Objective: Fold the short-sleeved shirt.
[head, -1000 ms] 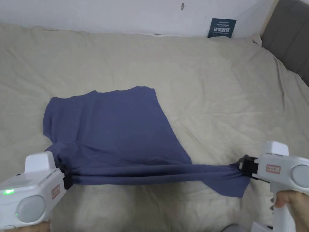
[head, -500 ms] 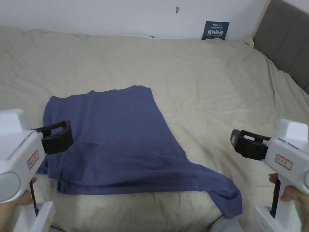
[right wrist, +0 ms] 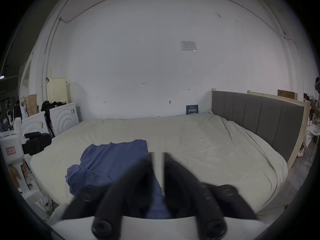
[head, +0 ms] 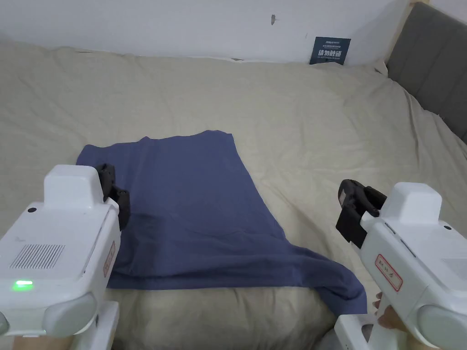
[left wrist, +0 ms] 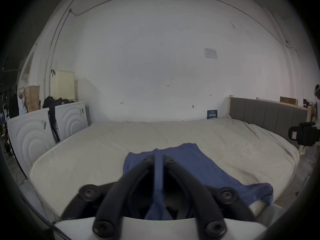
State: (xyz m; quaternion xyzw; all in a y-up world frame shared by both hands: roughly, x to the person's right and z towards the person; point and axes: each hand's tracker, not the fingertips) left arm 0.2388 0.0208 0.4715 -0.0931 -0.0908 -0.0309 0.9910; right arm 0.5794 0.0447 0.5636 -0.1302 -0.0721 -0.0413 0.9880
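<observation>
A blue short-sleeved shirt is lying folded on a beige bed sheet, sitting at about seven o'clock from the middle of the bed, with one loose corner trailing toward five o'clock at the near edge. The left gripper is hovering above the shirt's nine o'clock edge — its jaws are standing slightly apart with a narrow gap, clasping nothing. The right gripper is hanging at three o'clock of the shirt, over bare sheet, jaws likewise parted a little and empty. Each white gripper body is carrying a small red-bordered label, too small to make out. A dark blue sign with white writing is leaning on the white wall at one o'clock — beside the grey headboard.
</observation>
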